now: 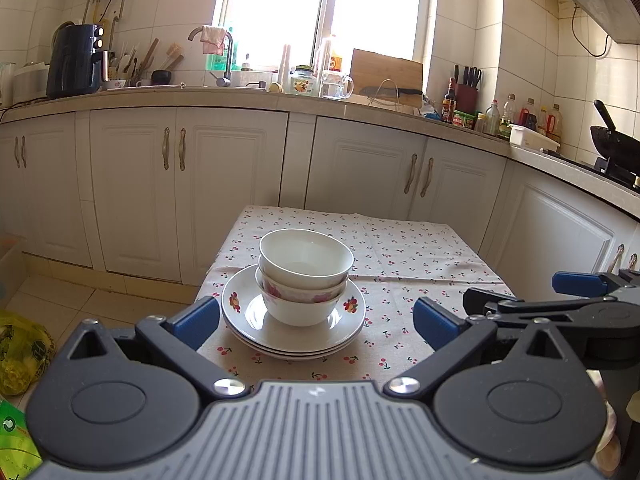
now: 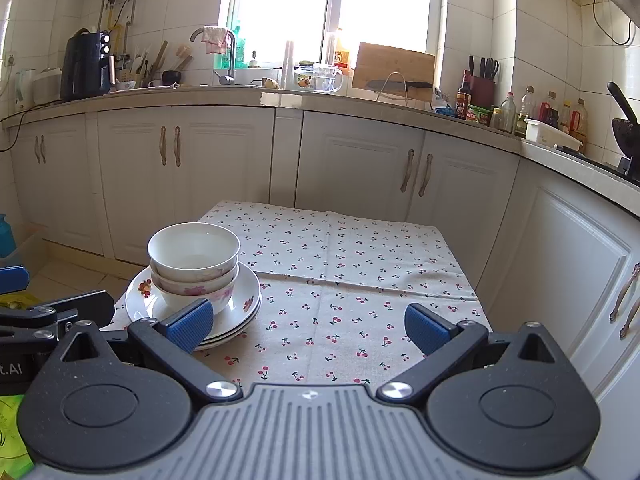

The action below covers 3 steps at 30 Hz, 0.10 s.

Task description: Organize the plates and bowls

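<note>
Nearest, the left gripper [image 1: 316,322] hangs with fingers spread wide and empty, lined up on the stack as if ready to take it. The right gripper [image 2: 310,328], equally wide and empty, faces bare cherry-print cloth [image 2: 340,280] on the counter. Beyond, two nested bowls [image 1: 305,274] sit on stacked plates [image 1: 294,328], seemingly consolidated to save space. Kitchen cabinets [image 1: 224,184] stand behind.

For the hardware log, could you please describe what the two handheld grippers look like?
Both look identical. The left gripper and right gripper each have angular matte-black fingers tipped with ribbed blue pads, silver screws at the pivots, round black housings, and a ribbed grey base plate. No cables or sleeves are visible.
</note>
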### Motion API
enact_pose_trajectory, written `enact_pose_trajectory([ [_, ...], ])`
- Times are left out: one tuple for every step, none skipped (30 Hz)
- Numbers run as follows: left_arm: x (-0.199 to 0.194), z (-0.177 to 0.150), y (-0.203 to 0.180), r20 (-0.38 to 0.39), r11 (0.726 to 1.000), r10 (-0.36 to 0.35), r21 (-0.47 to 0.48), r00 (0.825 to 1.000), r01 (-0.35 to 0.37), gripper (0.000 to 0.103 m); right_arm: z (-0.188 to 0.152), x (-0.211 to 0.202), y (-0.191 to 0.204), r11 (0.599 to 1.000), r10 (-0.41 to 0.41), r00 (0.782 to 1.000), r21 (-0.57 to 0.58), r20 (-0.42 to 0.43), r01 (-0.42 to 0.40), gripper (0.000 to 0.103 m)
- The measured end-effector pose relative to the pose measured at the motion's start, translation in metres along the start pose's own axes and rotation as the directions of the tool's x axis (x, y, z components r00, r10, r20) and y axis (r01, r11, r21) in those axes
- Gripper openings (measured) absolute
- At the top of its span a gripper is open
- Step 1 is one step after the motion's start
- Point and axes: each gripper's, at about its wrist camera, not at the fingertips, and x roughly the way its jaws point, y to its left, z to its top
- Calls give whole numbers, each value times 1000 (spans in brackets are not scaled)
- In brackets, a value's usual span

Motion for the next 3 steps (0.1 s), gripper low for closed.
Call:
enact_pose_trajectory([
  [0, 0, 0, 0, 1000, 0, 0, 1000, 0, 102, 0, 0, 0, 1000, -1, 1000, 0, 1, 1, 103],
  [0, 0, 0, -1, 1000, 0, -1, 1000, 0, 102, 0, 0, 0, 1000, -1, 1000, 0, 0, 1, 103],
  [0, 0, 0, -1, 1000, 0, 0, 1000, 0, 102, 0, 0, 0, 1000, -1, 1000, 0, -1, 1, 103],
])
